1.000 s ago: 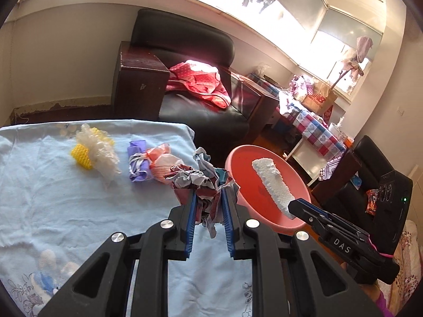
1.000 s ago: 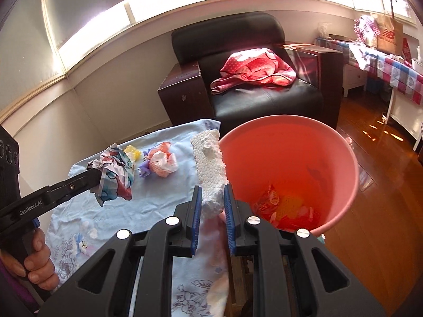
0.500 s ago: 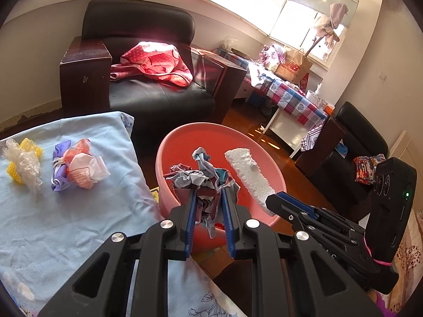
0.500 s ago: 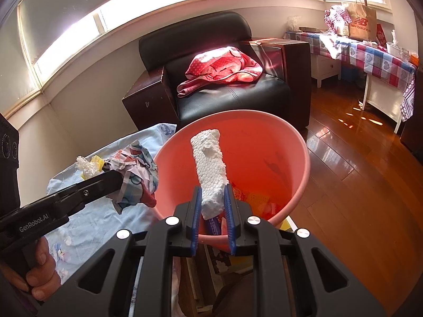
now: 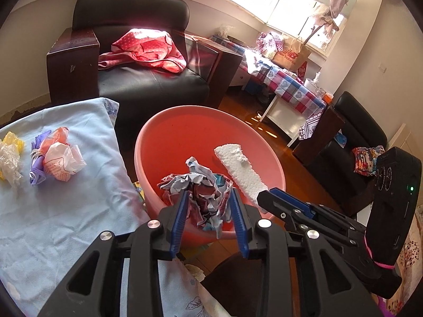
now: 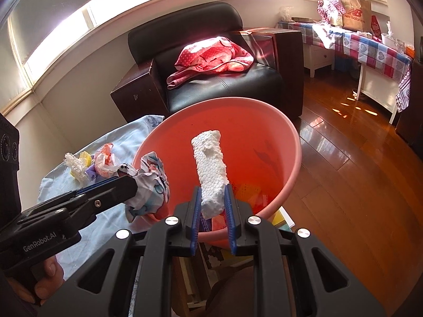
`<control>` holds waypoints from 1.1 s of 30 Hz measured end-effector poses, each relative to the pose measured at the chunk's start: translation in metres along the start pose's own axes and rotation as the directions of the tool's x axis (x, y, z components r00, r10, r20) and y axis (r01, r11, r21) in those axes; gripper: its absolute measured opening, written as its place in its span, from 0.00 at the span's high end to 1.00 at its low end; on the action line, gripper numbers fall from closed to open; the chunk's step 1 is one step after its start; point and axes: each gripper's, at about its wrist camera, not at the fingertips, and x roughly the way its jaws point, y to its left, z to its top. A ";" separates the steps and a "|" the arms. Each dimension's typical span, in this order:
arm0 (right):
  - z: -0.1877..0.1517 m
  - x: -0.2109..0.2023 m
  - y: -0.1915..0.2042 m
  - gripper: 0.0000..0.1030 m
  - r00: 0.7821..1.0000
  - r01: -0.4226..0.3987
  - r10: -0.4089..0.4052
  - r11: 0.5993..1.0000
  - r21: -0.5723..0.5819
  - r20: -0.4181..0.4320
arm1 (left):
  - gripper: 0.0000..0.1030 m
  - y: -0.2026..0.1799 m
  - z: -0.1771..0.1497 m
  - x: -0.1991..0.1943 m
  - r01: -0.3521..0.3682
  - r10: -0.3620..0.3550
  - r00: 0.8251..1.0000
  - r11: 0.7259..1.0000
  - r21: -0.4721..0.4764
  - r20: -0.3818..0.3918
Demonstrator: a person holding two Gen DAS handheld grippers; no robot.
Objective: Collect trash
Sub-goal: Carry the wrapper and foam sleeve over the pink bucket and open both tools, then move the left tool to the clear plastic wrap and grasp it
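Note:
A crumpled printed paper wad [image 5: 203, 185] sits between the blue pads of my left gripper [image 5: 208, 206], over the near rim of the pink basin [image 5: 185, 111]. The jaws are opening, and the wad still touches both pads. In the right wrist view the wad [image 6: 150, 182] hangs at the left gripper's tip [image 6: 132, 185] beside the basin [image 6: 296, 153]. My right gripper [image 6: 212, 206] is shut on the lower end of a white foam strip [image 6: 211, 163], which stands up over the basin's inside. The left wrist view shows that strip [image 5: 238, 166] and the right gripper [image 5: 264, 195] too.
On the light blue tablecloth [image 5: 66, 211] lie a bundle of orange, white and purple plastic [image 5: 58, 155] and a clear-and-yellow wad [image 5: 10, 155]. Coloured wrappers [image 6: 251, 192] lie in the basin. A black armchair [image 5: 148, 84] with red cloth stands behind; wooden floor runs to the right.
Both grippers have moved from over the table to over the basin with their loads. The left gripper's jaws now stand wider apart around the paper wad.

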 end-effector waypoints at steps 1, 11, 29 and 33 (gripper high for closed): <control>0.000 0.000 -0.001 0.82 1.000 0.001 -0.001 1.000 0.004 -0.001 | 0.65 0.000 -0.001 -0.002 0.001 -0.001 1.000 1.000 -0.002 0.005; 0.000 -0.002 0.001 0.81 1.000 0.001 -0.001 1.000 0.005 0.002 | 0.58 0.007 -0.002 -0.019 0.003 -0.002 1.000 1.000 -0.029 0.029; -0.010 -0.009 0.060 0.81 0.992 -0.127 0.126 0.986 -0.107 -0.013 | 0.50 0.056 -0.028 -0.074 -0.118 0.124 0.990 0.989 -0.083 0.069; -0.013 -0.005 0.080 0.81 0.988 -0.153 0.150 0.977 -0.146 -0.035 | 0.50 0.080 -0.034 -0.088 -0.153 0.164 0.983 0.978 -0.139 0.077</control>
